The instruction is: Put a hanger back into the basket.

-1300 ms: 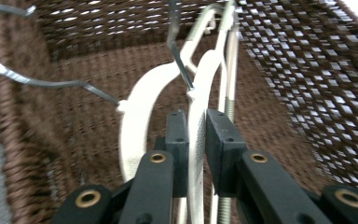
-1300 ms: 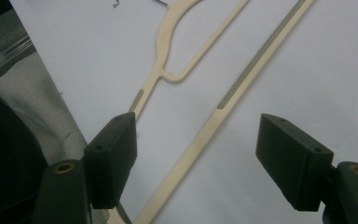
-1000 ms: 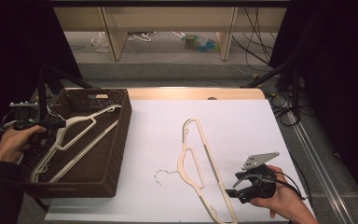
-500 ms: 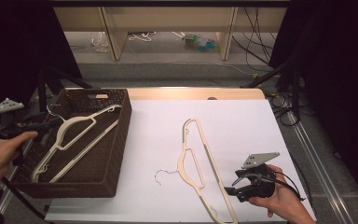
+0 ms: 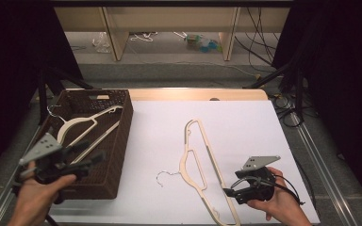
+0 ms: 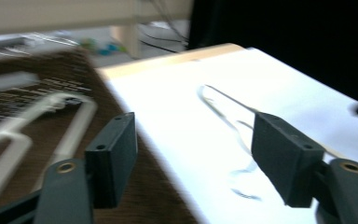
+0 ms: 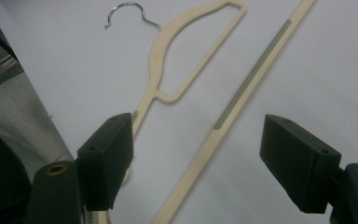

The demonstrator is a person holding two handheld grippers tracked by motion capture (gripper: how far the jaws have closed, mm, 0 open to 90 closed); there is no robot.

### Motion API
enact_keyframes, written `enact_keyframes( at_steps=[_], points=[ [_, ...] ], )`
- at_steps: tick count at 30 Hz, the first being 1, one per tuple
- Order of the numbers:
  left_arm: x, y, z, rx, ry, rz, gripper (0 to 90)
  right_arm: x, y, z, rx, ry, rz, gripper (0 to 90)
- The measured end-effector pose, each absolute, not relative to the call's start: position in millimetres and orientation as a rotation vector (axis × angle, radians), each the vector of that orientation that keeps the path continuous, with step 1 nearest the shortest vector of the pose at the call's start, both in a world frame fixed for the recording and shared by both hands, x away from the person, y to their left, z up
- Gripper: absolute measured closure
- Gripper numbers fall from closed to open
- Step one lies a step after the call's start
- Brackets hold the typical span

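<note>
**One hanger in the basket, one left on the table**

High view shows a cream hanger lying inside the brown woven basket at the left of the white table. The left gripper hovers by the basket's near corner, its jaws standing wide after just opening, with nothing between them. The second hanger lies flat on the table's middle, metal hook toward the person and its long bar running toward the near edge.

The right gripper rests at that bar's lower end. In the right gripper view its jaws stand wide and straddle the bar without pressing on it; whether they touch the table I cannot tell.

By my reading the step in hand is the pickup of the second hanger. The next move would call for closing the right jaws on the thin bar, lifting it level and carrying it left over the basket's rim.

Room is generous between hanger and basket. The hanger's lower end lies close to the table's near edge, so a nudge there could tip it off. The basket's right wall needs clearing, and the first hanger already takes much of its floor.
</note>
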State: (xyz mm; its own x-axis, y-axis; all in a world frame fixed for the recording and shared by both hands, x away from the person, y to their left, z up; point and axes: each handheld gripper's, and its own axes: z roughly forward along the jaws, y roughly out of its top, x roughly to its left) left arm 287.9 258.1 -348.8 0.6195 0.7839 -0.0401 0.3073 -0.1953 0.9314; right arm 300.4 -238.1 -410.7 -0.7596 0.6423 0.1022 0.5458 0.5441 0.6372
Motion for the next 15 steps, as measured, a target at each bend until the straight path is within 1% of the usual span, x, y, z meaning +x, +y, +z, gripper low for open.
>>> enact_keyframes(
  at_steps=[1, 2, 3, 7, 8, 10, 12, 14, 15],
  points=[
    [280.4, 243.4, -354.0, 1.703, 0.972, 0.457, 29.7, 299.5, -236.8, -410.0, 1.046, 2.633, 1.012, 26.4],
    [279.8, 235.7, -356.8, 1.731, 0.946, 0.44, 29.2, 299.4, -235.4, -411.7, 1.042, 2.619, 1.026, 26.1],
    [280.1, 229.2, -360.0, 1.766, 0.913, 0.436, 27.8, 299.2, -235.5, -411.3, 1.027, 2.64, 1.006, 25.8],
    [279.7, 203.6, -377.0, 1.807, 0.896, 0.432, 25.2, 296.6, -230.5, -413.5, 1.058, 2.645, 0.976, 25.7],
    [279.4, 198.3, -381.5, 1.814, 0.897, 0.429, 24.9, 297.9, -229.9, -416.3, 1.018, 2.633, 0.973, 25.6],
    [279.4, 188.2, -391.5, 1.838, 0.883, 0.398, 24.8, 297.3, -228.0, -418.0, 1.034, 2.645, 0.955, 25.7],
    [278.1, 182.8, -398.6, 1.854, 0.886, 0.393, 24.8, 298.8, -226.3, -421.9, 1.021, 2.639, 0.946, 26.0],
    [277.9, 178.1, -405.4, 1.885, 0.861, 0.382, 24.3, 297.6, -224.2, -422.9, 1.079, 2.653, 0.926, 26.5],
    [277.5, 176.2, -408.1, 1.887, 0.862, 0.385, 24.3, 299.8, -224.2, -426.0, 1.044, 2.644, 0.93, 27.2]
  ],
)
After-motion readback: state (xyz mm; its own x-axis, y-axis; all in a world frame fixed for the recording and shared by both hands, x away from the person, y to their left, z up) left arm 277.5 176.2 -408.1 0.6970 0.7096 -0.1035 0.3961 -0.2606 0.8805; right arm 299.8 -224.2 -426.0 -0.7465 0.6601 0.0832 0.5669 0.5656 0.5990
